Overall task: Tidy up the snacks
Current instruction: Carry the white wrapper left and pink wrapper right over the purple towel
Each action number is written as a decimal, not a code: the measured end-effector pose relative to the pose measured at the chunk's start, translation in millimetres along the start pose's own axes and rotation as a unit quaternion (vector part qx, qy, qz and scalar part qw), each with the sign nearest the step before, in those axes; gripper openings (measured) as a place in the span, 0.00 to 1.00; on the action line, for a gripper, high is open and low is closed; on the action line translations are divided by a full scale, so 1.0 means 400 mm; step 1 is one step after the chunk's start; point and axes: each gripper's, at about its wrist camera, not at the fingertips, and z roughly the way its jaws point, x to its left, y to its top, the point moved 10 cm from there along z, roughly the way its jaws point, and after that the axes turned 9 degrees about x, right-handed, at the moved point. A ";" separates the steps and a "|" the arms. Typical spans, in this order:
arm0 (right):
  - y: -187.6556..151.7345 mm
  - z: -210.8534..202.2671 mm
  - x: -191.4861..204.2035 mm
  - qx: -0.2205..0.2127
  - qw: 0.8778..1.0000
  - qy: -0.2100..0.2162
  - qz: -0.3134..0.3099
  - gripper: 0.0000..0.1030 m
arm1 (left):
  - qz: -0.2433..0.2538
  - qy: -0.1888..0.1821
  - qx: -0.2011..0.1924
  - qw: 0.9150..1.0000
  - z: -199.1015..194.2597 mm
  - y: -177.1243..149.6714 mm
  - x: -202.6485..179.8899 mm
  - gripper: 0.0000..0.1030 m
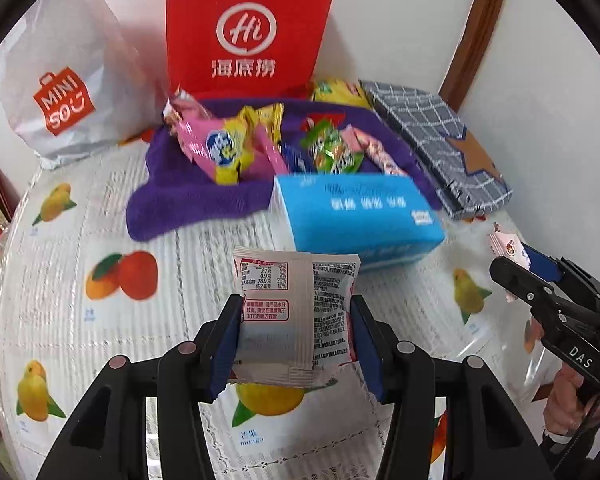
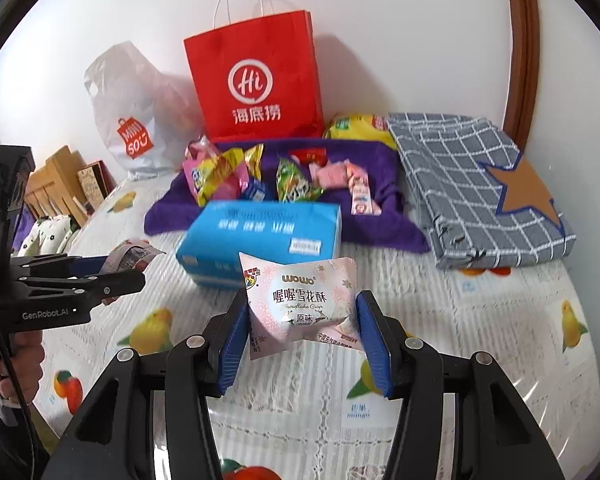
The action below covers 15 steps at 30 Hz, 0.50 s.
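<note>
Early yet — left tongs (image 1: 296, 334) clenched on a white packet (image 1: 296, 312), right tongs (image 2: 302, 338) on a pink packet (image 2: 304, 304); snack pile (image 1: 268, 144) still unsorted.

Left hand-held gripper (image 1: 296, 340): black angular frame arms are branching toward six o'clock, and ribbed blue pads are lining the two fingers.
Left gripper screws: round silver pivot bolts are sitting in pairs on each arm.
Left gripper marking: white lettering "GenRobot.AI" is showing on the black side plate at nine o'clock in the right wrist view.
Right hand-held gripper (image 2: 302, 340): the same black frame is carrying blue ridged pads and silver bolts.
Right gripper marking: white letters "DAS" are running along its black body at four o'clock in the left wrist view.
Cable: a thin black cord is trailing beside each grip handle.
</note>
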 end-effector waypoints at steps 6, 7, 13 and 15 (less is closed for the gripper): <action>0.050 -0.020 0.001 -0.011 1.000 -0.002 0.005 0.51 | -0.003 -0.004 -0.012 1.000 -0.029 0.035 0.000 0.49; 0.058 -0.025 0.001 -0.014 1.000 -0.002 0.006 0.51 | -0.003 -0.004 -0.014 1.000 -0.034 0.043 0.000 0.49; 0.089 -0.037 0.005 -0.021 1.000 -0.004 0.004 0.51 | -0.003 -0.007 -0.023 1.000 -0.053 0.072 -0.001 0.49; 0.099 -0.036 0.004 -0.021 1.000 -0.004 0.004 0.51 | -0.003 -0.006 -0.024 1.000 -0.057 0.081 -0.003 0.49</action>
